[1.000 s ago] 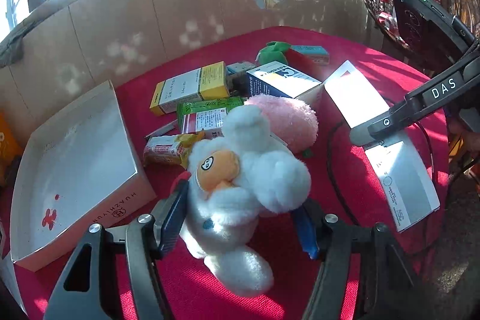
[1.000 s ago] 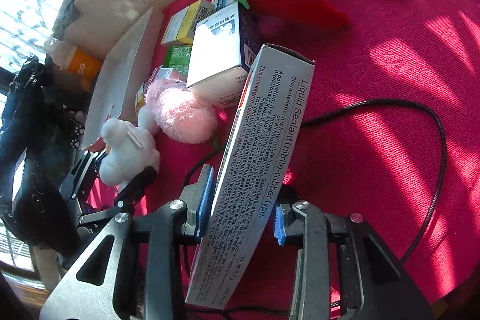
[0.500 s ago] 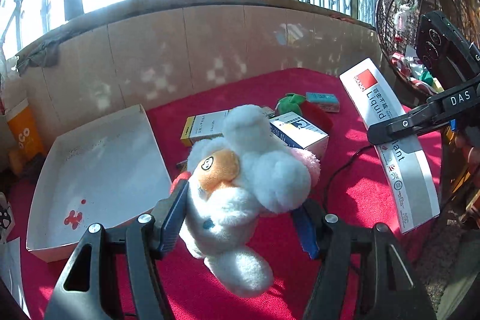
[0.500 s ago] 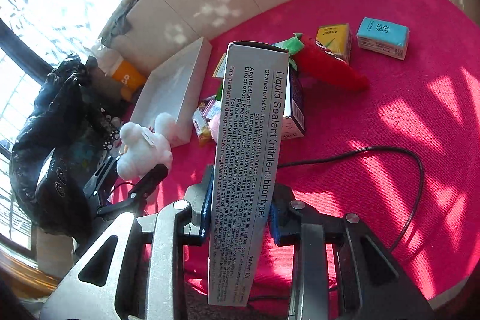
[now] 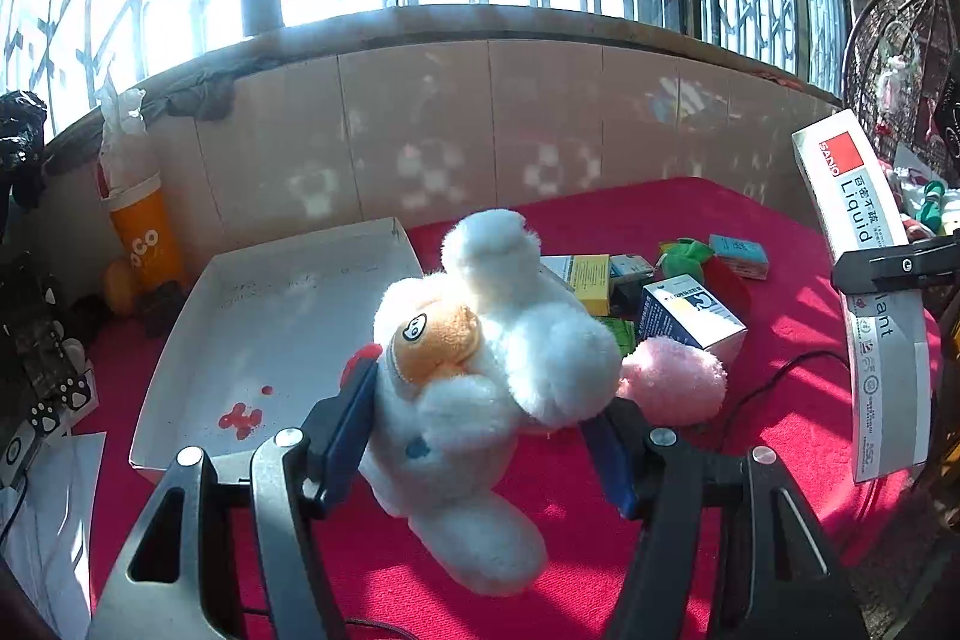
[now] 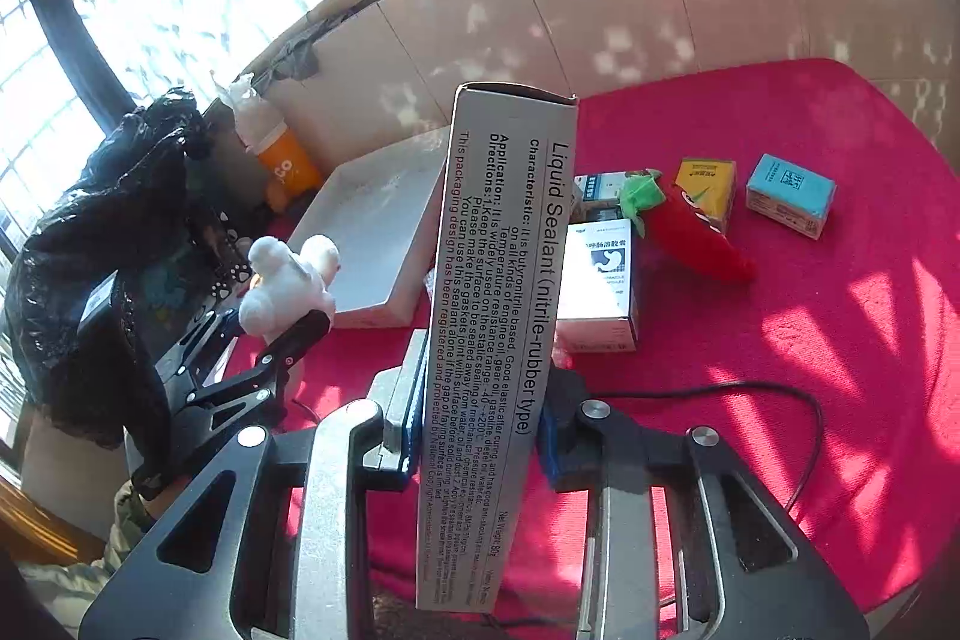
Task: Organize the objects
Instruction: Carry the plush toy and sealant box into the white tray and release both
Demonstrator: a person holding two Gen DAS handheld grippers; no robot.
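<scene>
My left fingers (image 5: 480, 436) pinch a white plush bear with an orange face (image 5: 480, 370), gripping it at both flanks and holding it clear above the red-clothed bench (image 5: 660, 532). At ten o'clock from the bear lies a shallow white cardboard tray (image 5: 264, 334), its floor bare apart from a few red specks. At two o'clock sits a pink fluffy ball (image 5: 672, 379), and beyond it a cluster of small medicine cartons (image 5: 690, 319).

My right fingers (image 6: 480, 430) have just been closing and now clamp a long grey carton printed "Liquid Sealant" (image 6: 498, 340), which stands upright between the blue pads, its top pointing to twelve o'clock. From this side, a red plush chilli with a green stalk (image 6: 690, 232) lies on the cloth at one o'clock, a yellow box (image 6: 708, 184) touching it behind and a teal box (image 6: 789, 193) near it to the right. A black cable (image 6: 750, 394) curls over the cloth at three o'clock.
</scene>
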